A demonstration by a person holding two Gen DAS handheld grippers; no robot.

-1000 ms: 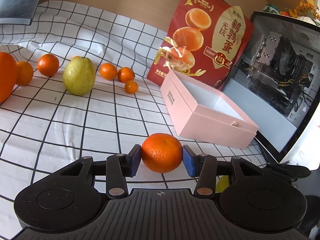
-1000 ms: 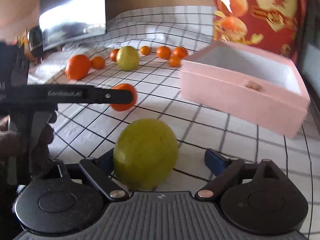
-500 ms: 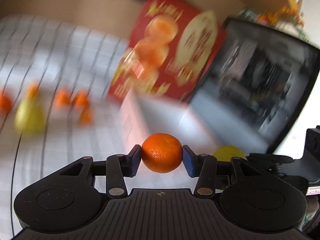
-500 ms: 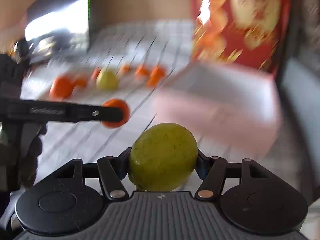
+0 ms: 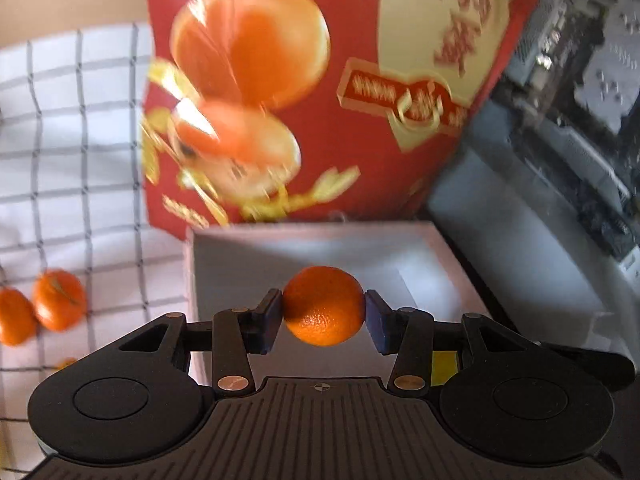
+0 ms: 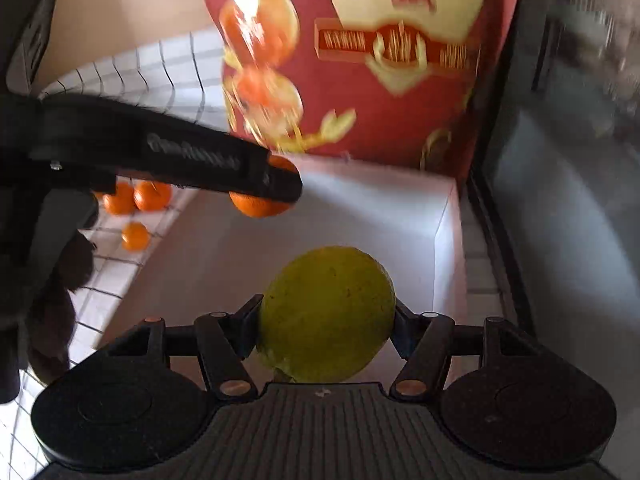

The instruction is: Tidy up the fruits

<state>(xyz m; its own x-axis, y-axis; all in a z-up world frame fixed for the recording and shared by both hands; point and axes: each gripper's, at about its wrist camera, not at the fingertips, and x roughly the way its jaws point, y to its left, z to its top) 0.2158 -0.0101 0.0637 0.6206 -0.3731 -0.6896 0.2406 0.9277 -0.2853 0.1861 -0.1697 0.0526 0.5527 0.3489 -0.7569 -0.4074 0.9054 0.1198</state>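
I count two hand-held grippers, each carrying one fruit. My left hand-held gripper (image 5: 324, 318) is clamped on a round orange (image 5: 324, 306) with dimpled, glossy peel, its blue pads pressed to the fruit's 9 and 3 o'clock sides. The orange hangs above the open pink box (image 5: 436, 248), whose flat inside looks pale and smooth; I cannot tell whether anything lies in it.

My right hand-held gripper (image 6: 326, 320) grips one guava (image 6: 326, 314), yellow-green, plump, a little speckled, wider than the orange. It also hangs over the box (image 6: 400, 216), toward the near edge. In the right wrist view the left hand-held gripper (image 6: 276, 186) comes in from 9 o'clock as a long black bar with the orange (image 6: 260, 204) at its tip, over the box's far left part.

Loose fruit on the checked cloth (image 5: 72, 140): in the left view two small oranges (image 5: 58, 300) sit at 9 o'clock, touching, with a sliver of a third just below them. The right view shows three (image 6: 152, 196), two side by side and one nearer.

One red bag (image 5: 360, 80), printed with halved yolks and gold lettering, stands just behind the box at 12 o'clock, blurred. One glass-sided computer case (image 5: 568, 128) fills 2 to 3 o'clock.
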